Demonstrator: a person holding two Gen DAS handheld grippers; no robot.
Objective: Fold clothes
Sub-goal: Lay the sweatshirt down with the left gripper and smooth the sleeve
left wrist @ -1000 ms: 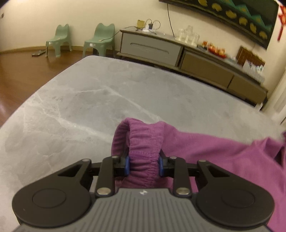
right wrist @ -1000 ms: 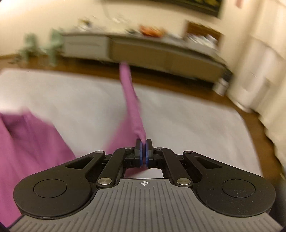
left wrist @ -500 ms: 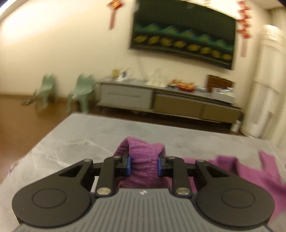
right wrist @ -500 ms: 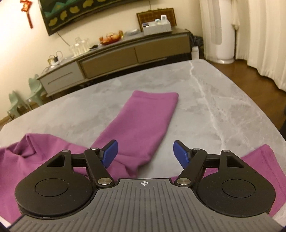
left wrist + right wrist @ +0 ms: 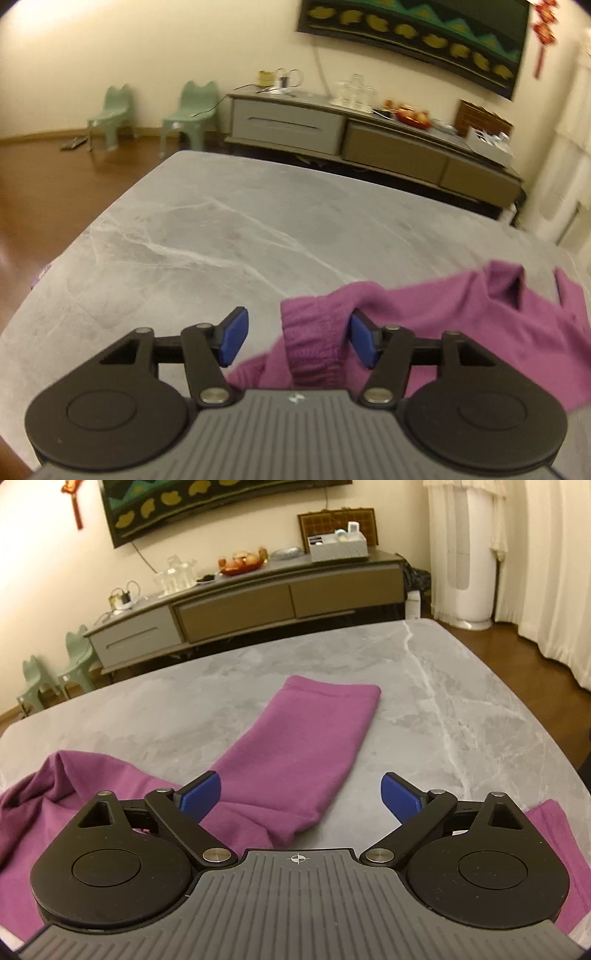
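Purple trousers (image 5: 461, 325) lie on the grey marble table (image 5: 221, 229). In the left wrist view their elastic waistband (image 5: 317, 339) stands bunched up between the blue pads of my left gripper (image 5: 297, 341), which is open; the band leans against the right pad. In the right wrist view one trouser leg (image 5: 303, 746) lies flat, stretching away toward the far side of the table (image 5: 461, 686). My right gripper (image 5: 301, 795) hovers open over that leg's near end, holding nothing. More purple cloth (image 5: 51, 786) is heaped at the left.
A long low sideboard (image 5: 369, 144) with glassware and a fruit bowl stands behind the table. Two small green chairs (image 5: 147, 114) stand on the wooden floor at the left. A white tower appliance (image 5: 469, 554) and curtains stand at the right.
My left gripper has opened and let go of the waistband, which now slumps between its pads. My right gripper released the trouser leg half a second ago and stays open.
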